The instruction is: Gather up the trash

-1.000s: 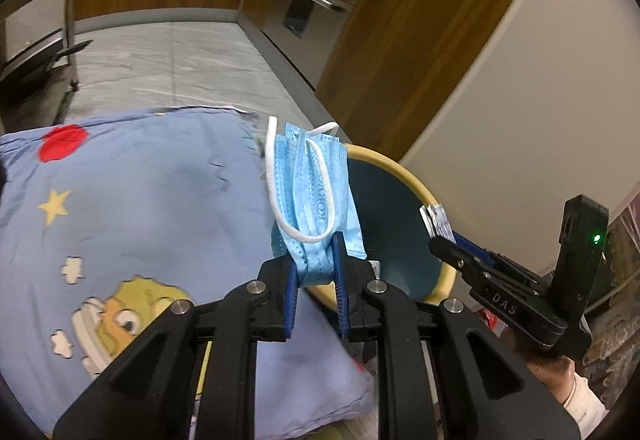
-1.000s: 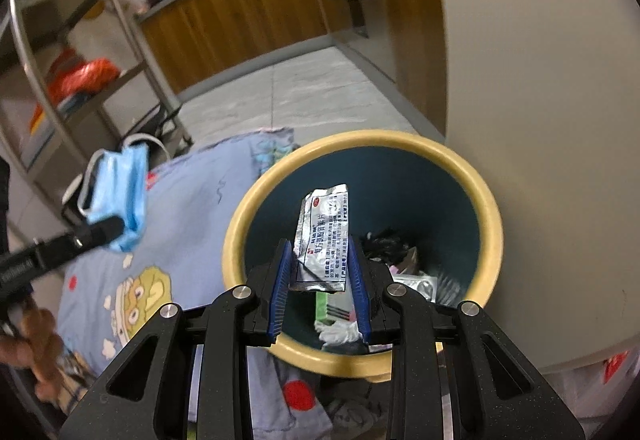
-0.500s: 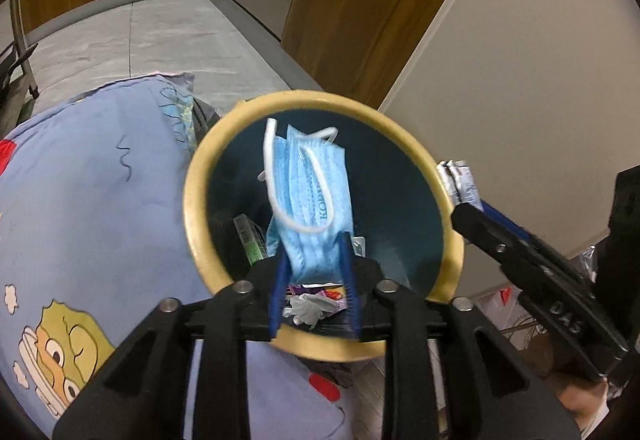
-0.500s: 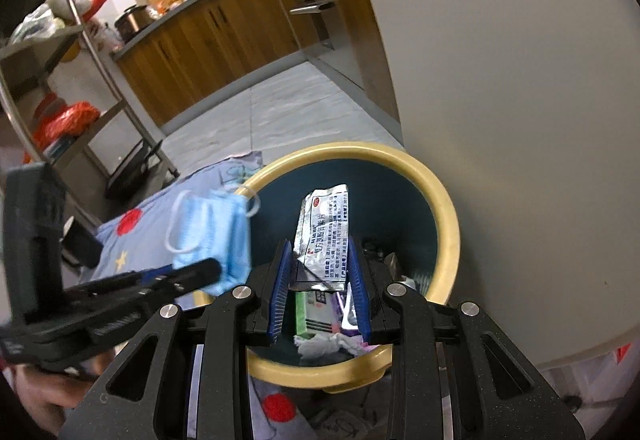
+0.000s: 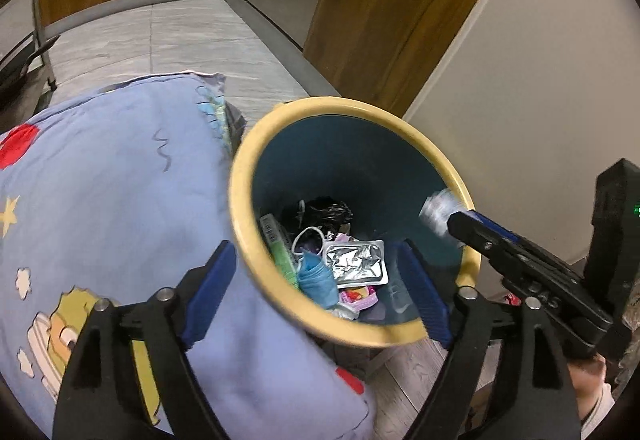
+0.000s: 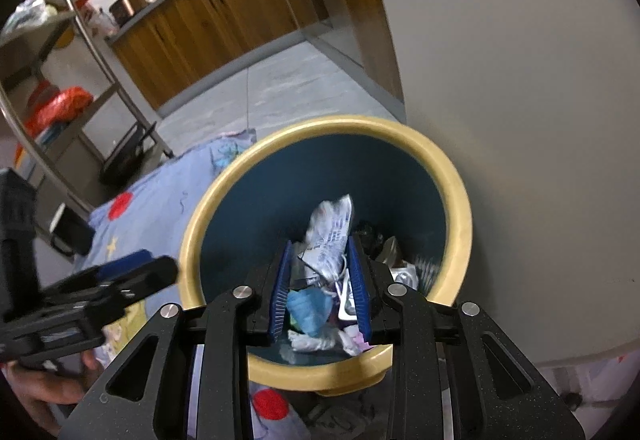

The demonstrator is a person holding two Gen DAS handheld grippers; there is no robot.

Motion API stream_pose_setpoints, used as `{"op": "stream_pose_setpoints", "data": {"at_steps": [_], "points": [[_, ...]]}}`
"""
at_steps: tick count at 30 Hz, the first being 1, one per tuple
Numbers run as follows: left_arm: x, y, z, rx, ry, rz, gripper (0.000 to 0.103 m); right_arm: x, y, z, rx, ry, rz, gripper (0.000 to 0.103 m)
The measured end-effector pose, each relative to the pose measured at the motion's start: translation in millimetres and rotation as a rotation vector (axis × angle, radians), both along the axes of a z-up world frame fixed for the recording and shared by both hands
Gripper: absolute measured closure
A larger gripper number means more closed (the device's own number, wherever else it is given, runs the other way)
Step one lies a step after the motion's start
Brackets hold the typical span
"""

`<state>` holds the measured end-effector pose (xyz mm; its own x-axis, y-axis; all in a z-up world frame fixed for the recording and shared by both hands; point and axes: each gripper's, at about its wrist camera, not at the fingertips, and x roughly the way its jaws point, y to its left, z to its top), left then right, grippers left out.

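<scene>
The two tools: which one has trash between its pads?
The right tool, gripping a printed wrapper over the bin; the left tool is opening, empty.

Grey tiled floor (image 5: 168, 35), bin (image 5: 248, 175), cushion (image 5: 112, 175)

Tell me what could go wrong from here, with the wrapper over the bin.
The right gripper holds the printed wrapper over the bin; a flat, light wrapper might catch on a pad when released. In the left wrist view the wrapper sits close to the bin's rim, so it could land on the edge or outside. The left gripper, jaws opening and empty, straddles the near rim above the dropped blue mask; lowering it could knock the bin.
</scene>
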<state>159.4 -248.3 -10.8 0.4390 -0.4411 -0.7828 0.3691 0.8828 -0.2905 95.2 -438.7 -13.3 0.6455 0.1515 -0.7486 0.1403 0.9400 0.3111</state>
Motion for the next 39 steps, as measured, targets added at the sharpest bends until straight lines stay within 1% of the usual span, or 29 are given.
{"op": "stream_pose_setpoints", "data": {"at_steps": [1, 3, 5, 6, 8, 12, 14, 15, 17, 21, 23, 26, 28, 33, 39], "points": [[-2.7, 3.3, 0.8, -0.006, 0.0, 0.007, 0.018, 0.6, 1.6, -1.8, -0.006, 0.008, 0.007, 0.072], [-9.3, 11.3, 2.5, -0.01, -0.004, 0.023, 0.017, 1.2, 3.1, -5.0, -0.019, 0.023, 0.019, 0.066], [-15.6, 16.1, 3.9, -0.002, -0.011, 0.032, 0.015, 1.9, 5.4, -7.0, -0.018, 0.03, 0.03, 0.05], [-16.0, 17.7, 4.1, 0.006, -0.015, 0.037, 0.013, 1.8, 6.4, -7.5, -0.015, 0.031, 0.035, 0.048], [-23.5, 22.1, 6.3, 0.029, -0.03, 0.053, 0.013, 0.8, 7.8, -7.3, -0.02, 0.029, 0.039, 0.038], [-36.8, 32.5, 13.9, 0.033, -0.046, 0.072, 0.012, -2.6, 9.4, -3.7, -0.027, 0.016, 0.038, 0.029], [-42.2, 37.5, 17.8, 0.03, -0.051, 0.081, 0.01, -4.6, 10.1, 0.0, -0.027, 0.004, 0.034, 0.023], [-45.1, 40.7, 20.6, 0.028, -0.058, 0.087, 0.007, -6.2, 10.1, 2.3, -0.028, -0.003, 0.031, 0.021], [-51.6, 46.2, 26.2, 0.042, -0.079, 0.102, 0.006, -9.7, 10.0, 8.4, -0.035, -0.016, 0.023, 0.011], [-56.8, 53.4, 33.6, 0.102, -0.109, 0.152, 0.006, -22.2, 12.1, 28.6, -0.054, -0.066, 0.005, 0.005], [-59.5, 58.4, 35.8, 0.125, -0.111, 0.165, 0.006, -28.8, 18.6, 40.4, -0.098, -0.09, 0.009, 0.005], [-64.8, 64.2, 38.2, 0.121, -0.127, 0.171, 0.006, -35.9, 31.5, 51.2, -0.155, -0.102, 0.04, 0.005], [-68.1, 65.3, 39.7, 0.123, -0.136, 0.17, 0.006, -42.7, 37.4, 57.9, -0.183, -0.107, 0.039, 0.005], [-79.0, 61.3, 45.8, 0.106, -0.157, 0.159, 0.006, -61.4, 43.2, 71.6, -0.22, -0.111, 0.029, 0.005], [-96.6, 49.3, 51.7, 0.085, -0.182, 0.132, 0.006, -95.9, 49.2, 80.7, -0.266, -0.119, 0.037, 0.005]]}}
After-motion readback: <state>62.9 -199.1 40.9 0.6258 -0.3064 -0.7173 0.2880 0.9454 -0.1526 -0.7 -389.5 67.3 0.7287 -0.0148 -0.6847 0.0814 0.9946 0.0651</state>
